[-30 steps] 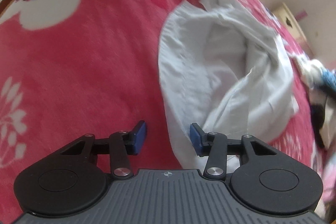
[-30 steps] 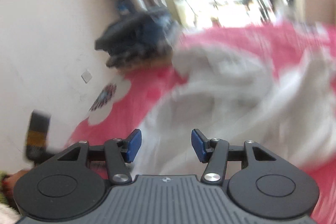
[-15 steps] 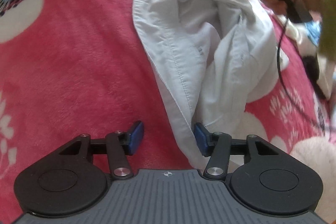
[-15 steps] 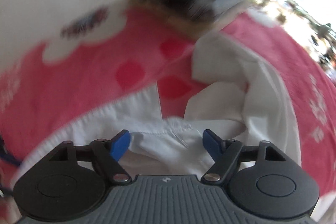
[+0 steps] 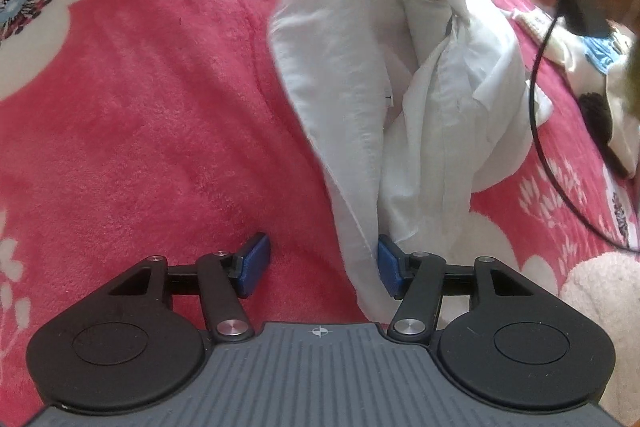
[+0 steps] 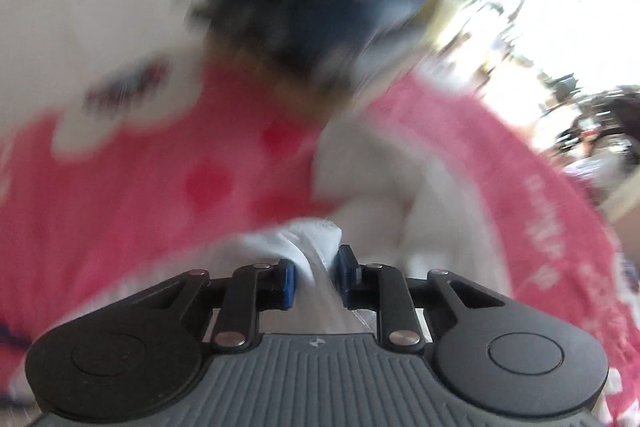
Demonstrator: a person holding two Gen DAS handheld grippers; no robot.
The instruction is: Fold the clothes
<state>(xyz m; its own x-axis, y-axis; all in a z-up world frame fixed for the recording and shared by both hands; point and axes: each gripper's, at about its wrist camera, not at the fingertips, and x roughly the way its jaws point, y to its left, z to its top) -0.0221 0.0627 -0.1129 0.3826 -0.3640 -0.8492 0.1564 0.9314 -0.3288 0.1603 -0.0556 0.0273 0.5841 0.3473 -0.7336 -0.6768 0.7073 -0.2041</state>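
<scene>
The crumpled white cotton shirt (image 5: 400, 75) lay on the pink flowered fleece blanket (image 5: 140, 107), light, limp, best taken by its stitched hem, where the right hand-held gripper (image 6: 316, 281) was closing on a bunched fold while the left hand-held gripper (image 5: 320, 265) stood spread, hem against one pad.

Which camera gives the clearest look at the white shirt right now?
The left wrist view: the white shirt shows sharply, crumpled on the pink blanket, its hem beside the open left gripper. The right wrist view is blurred, showing only a bunched fold between the closing right gripper.
</scene>
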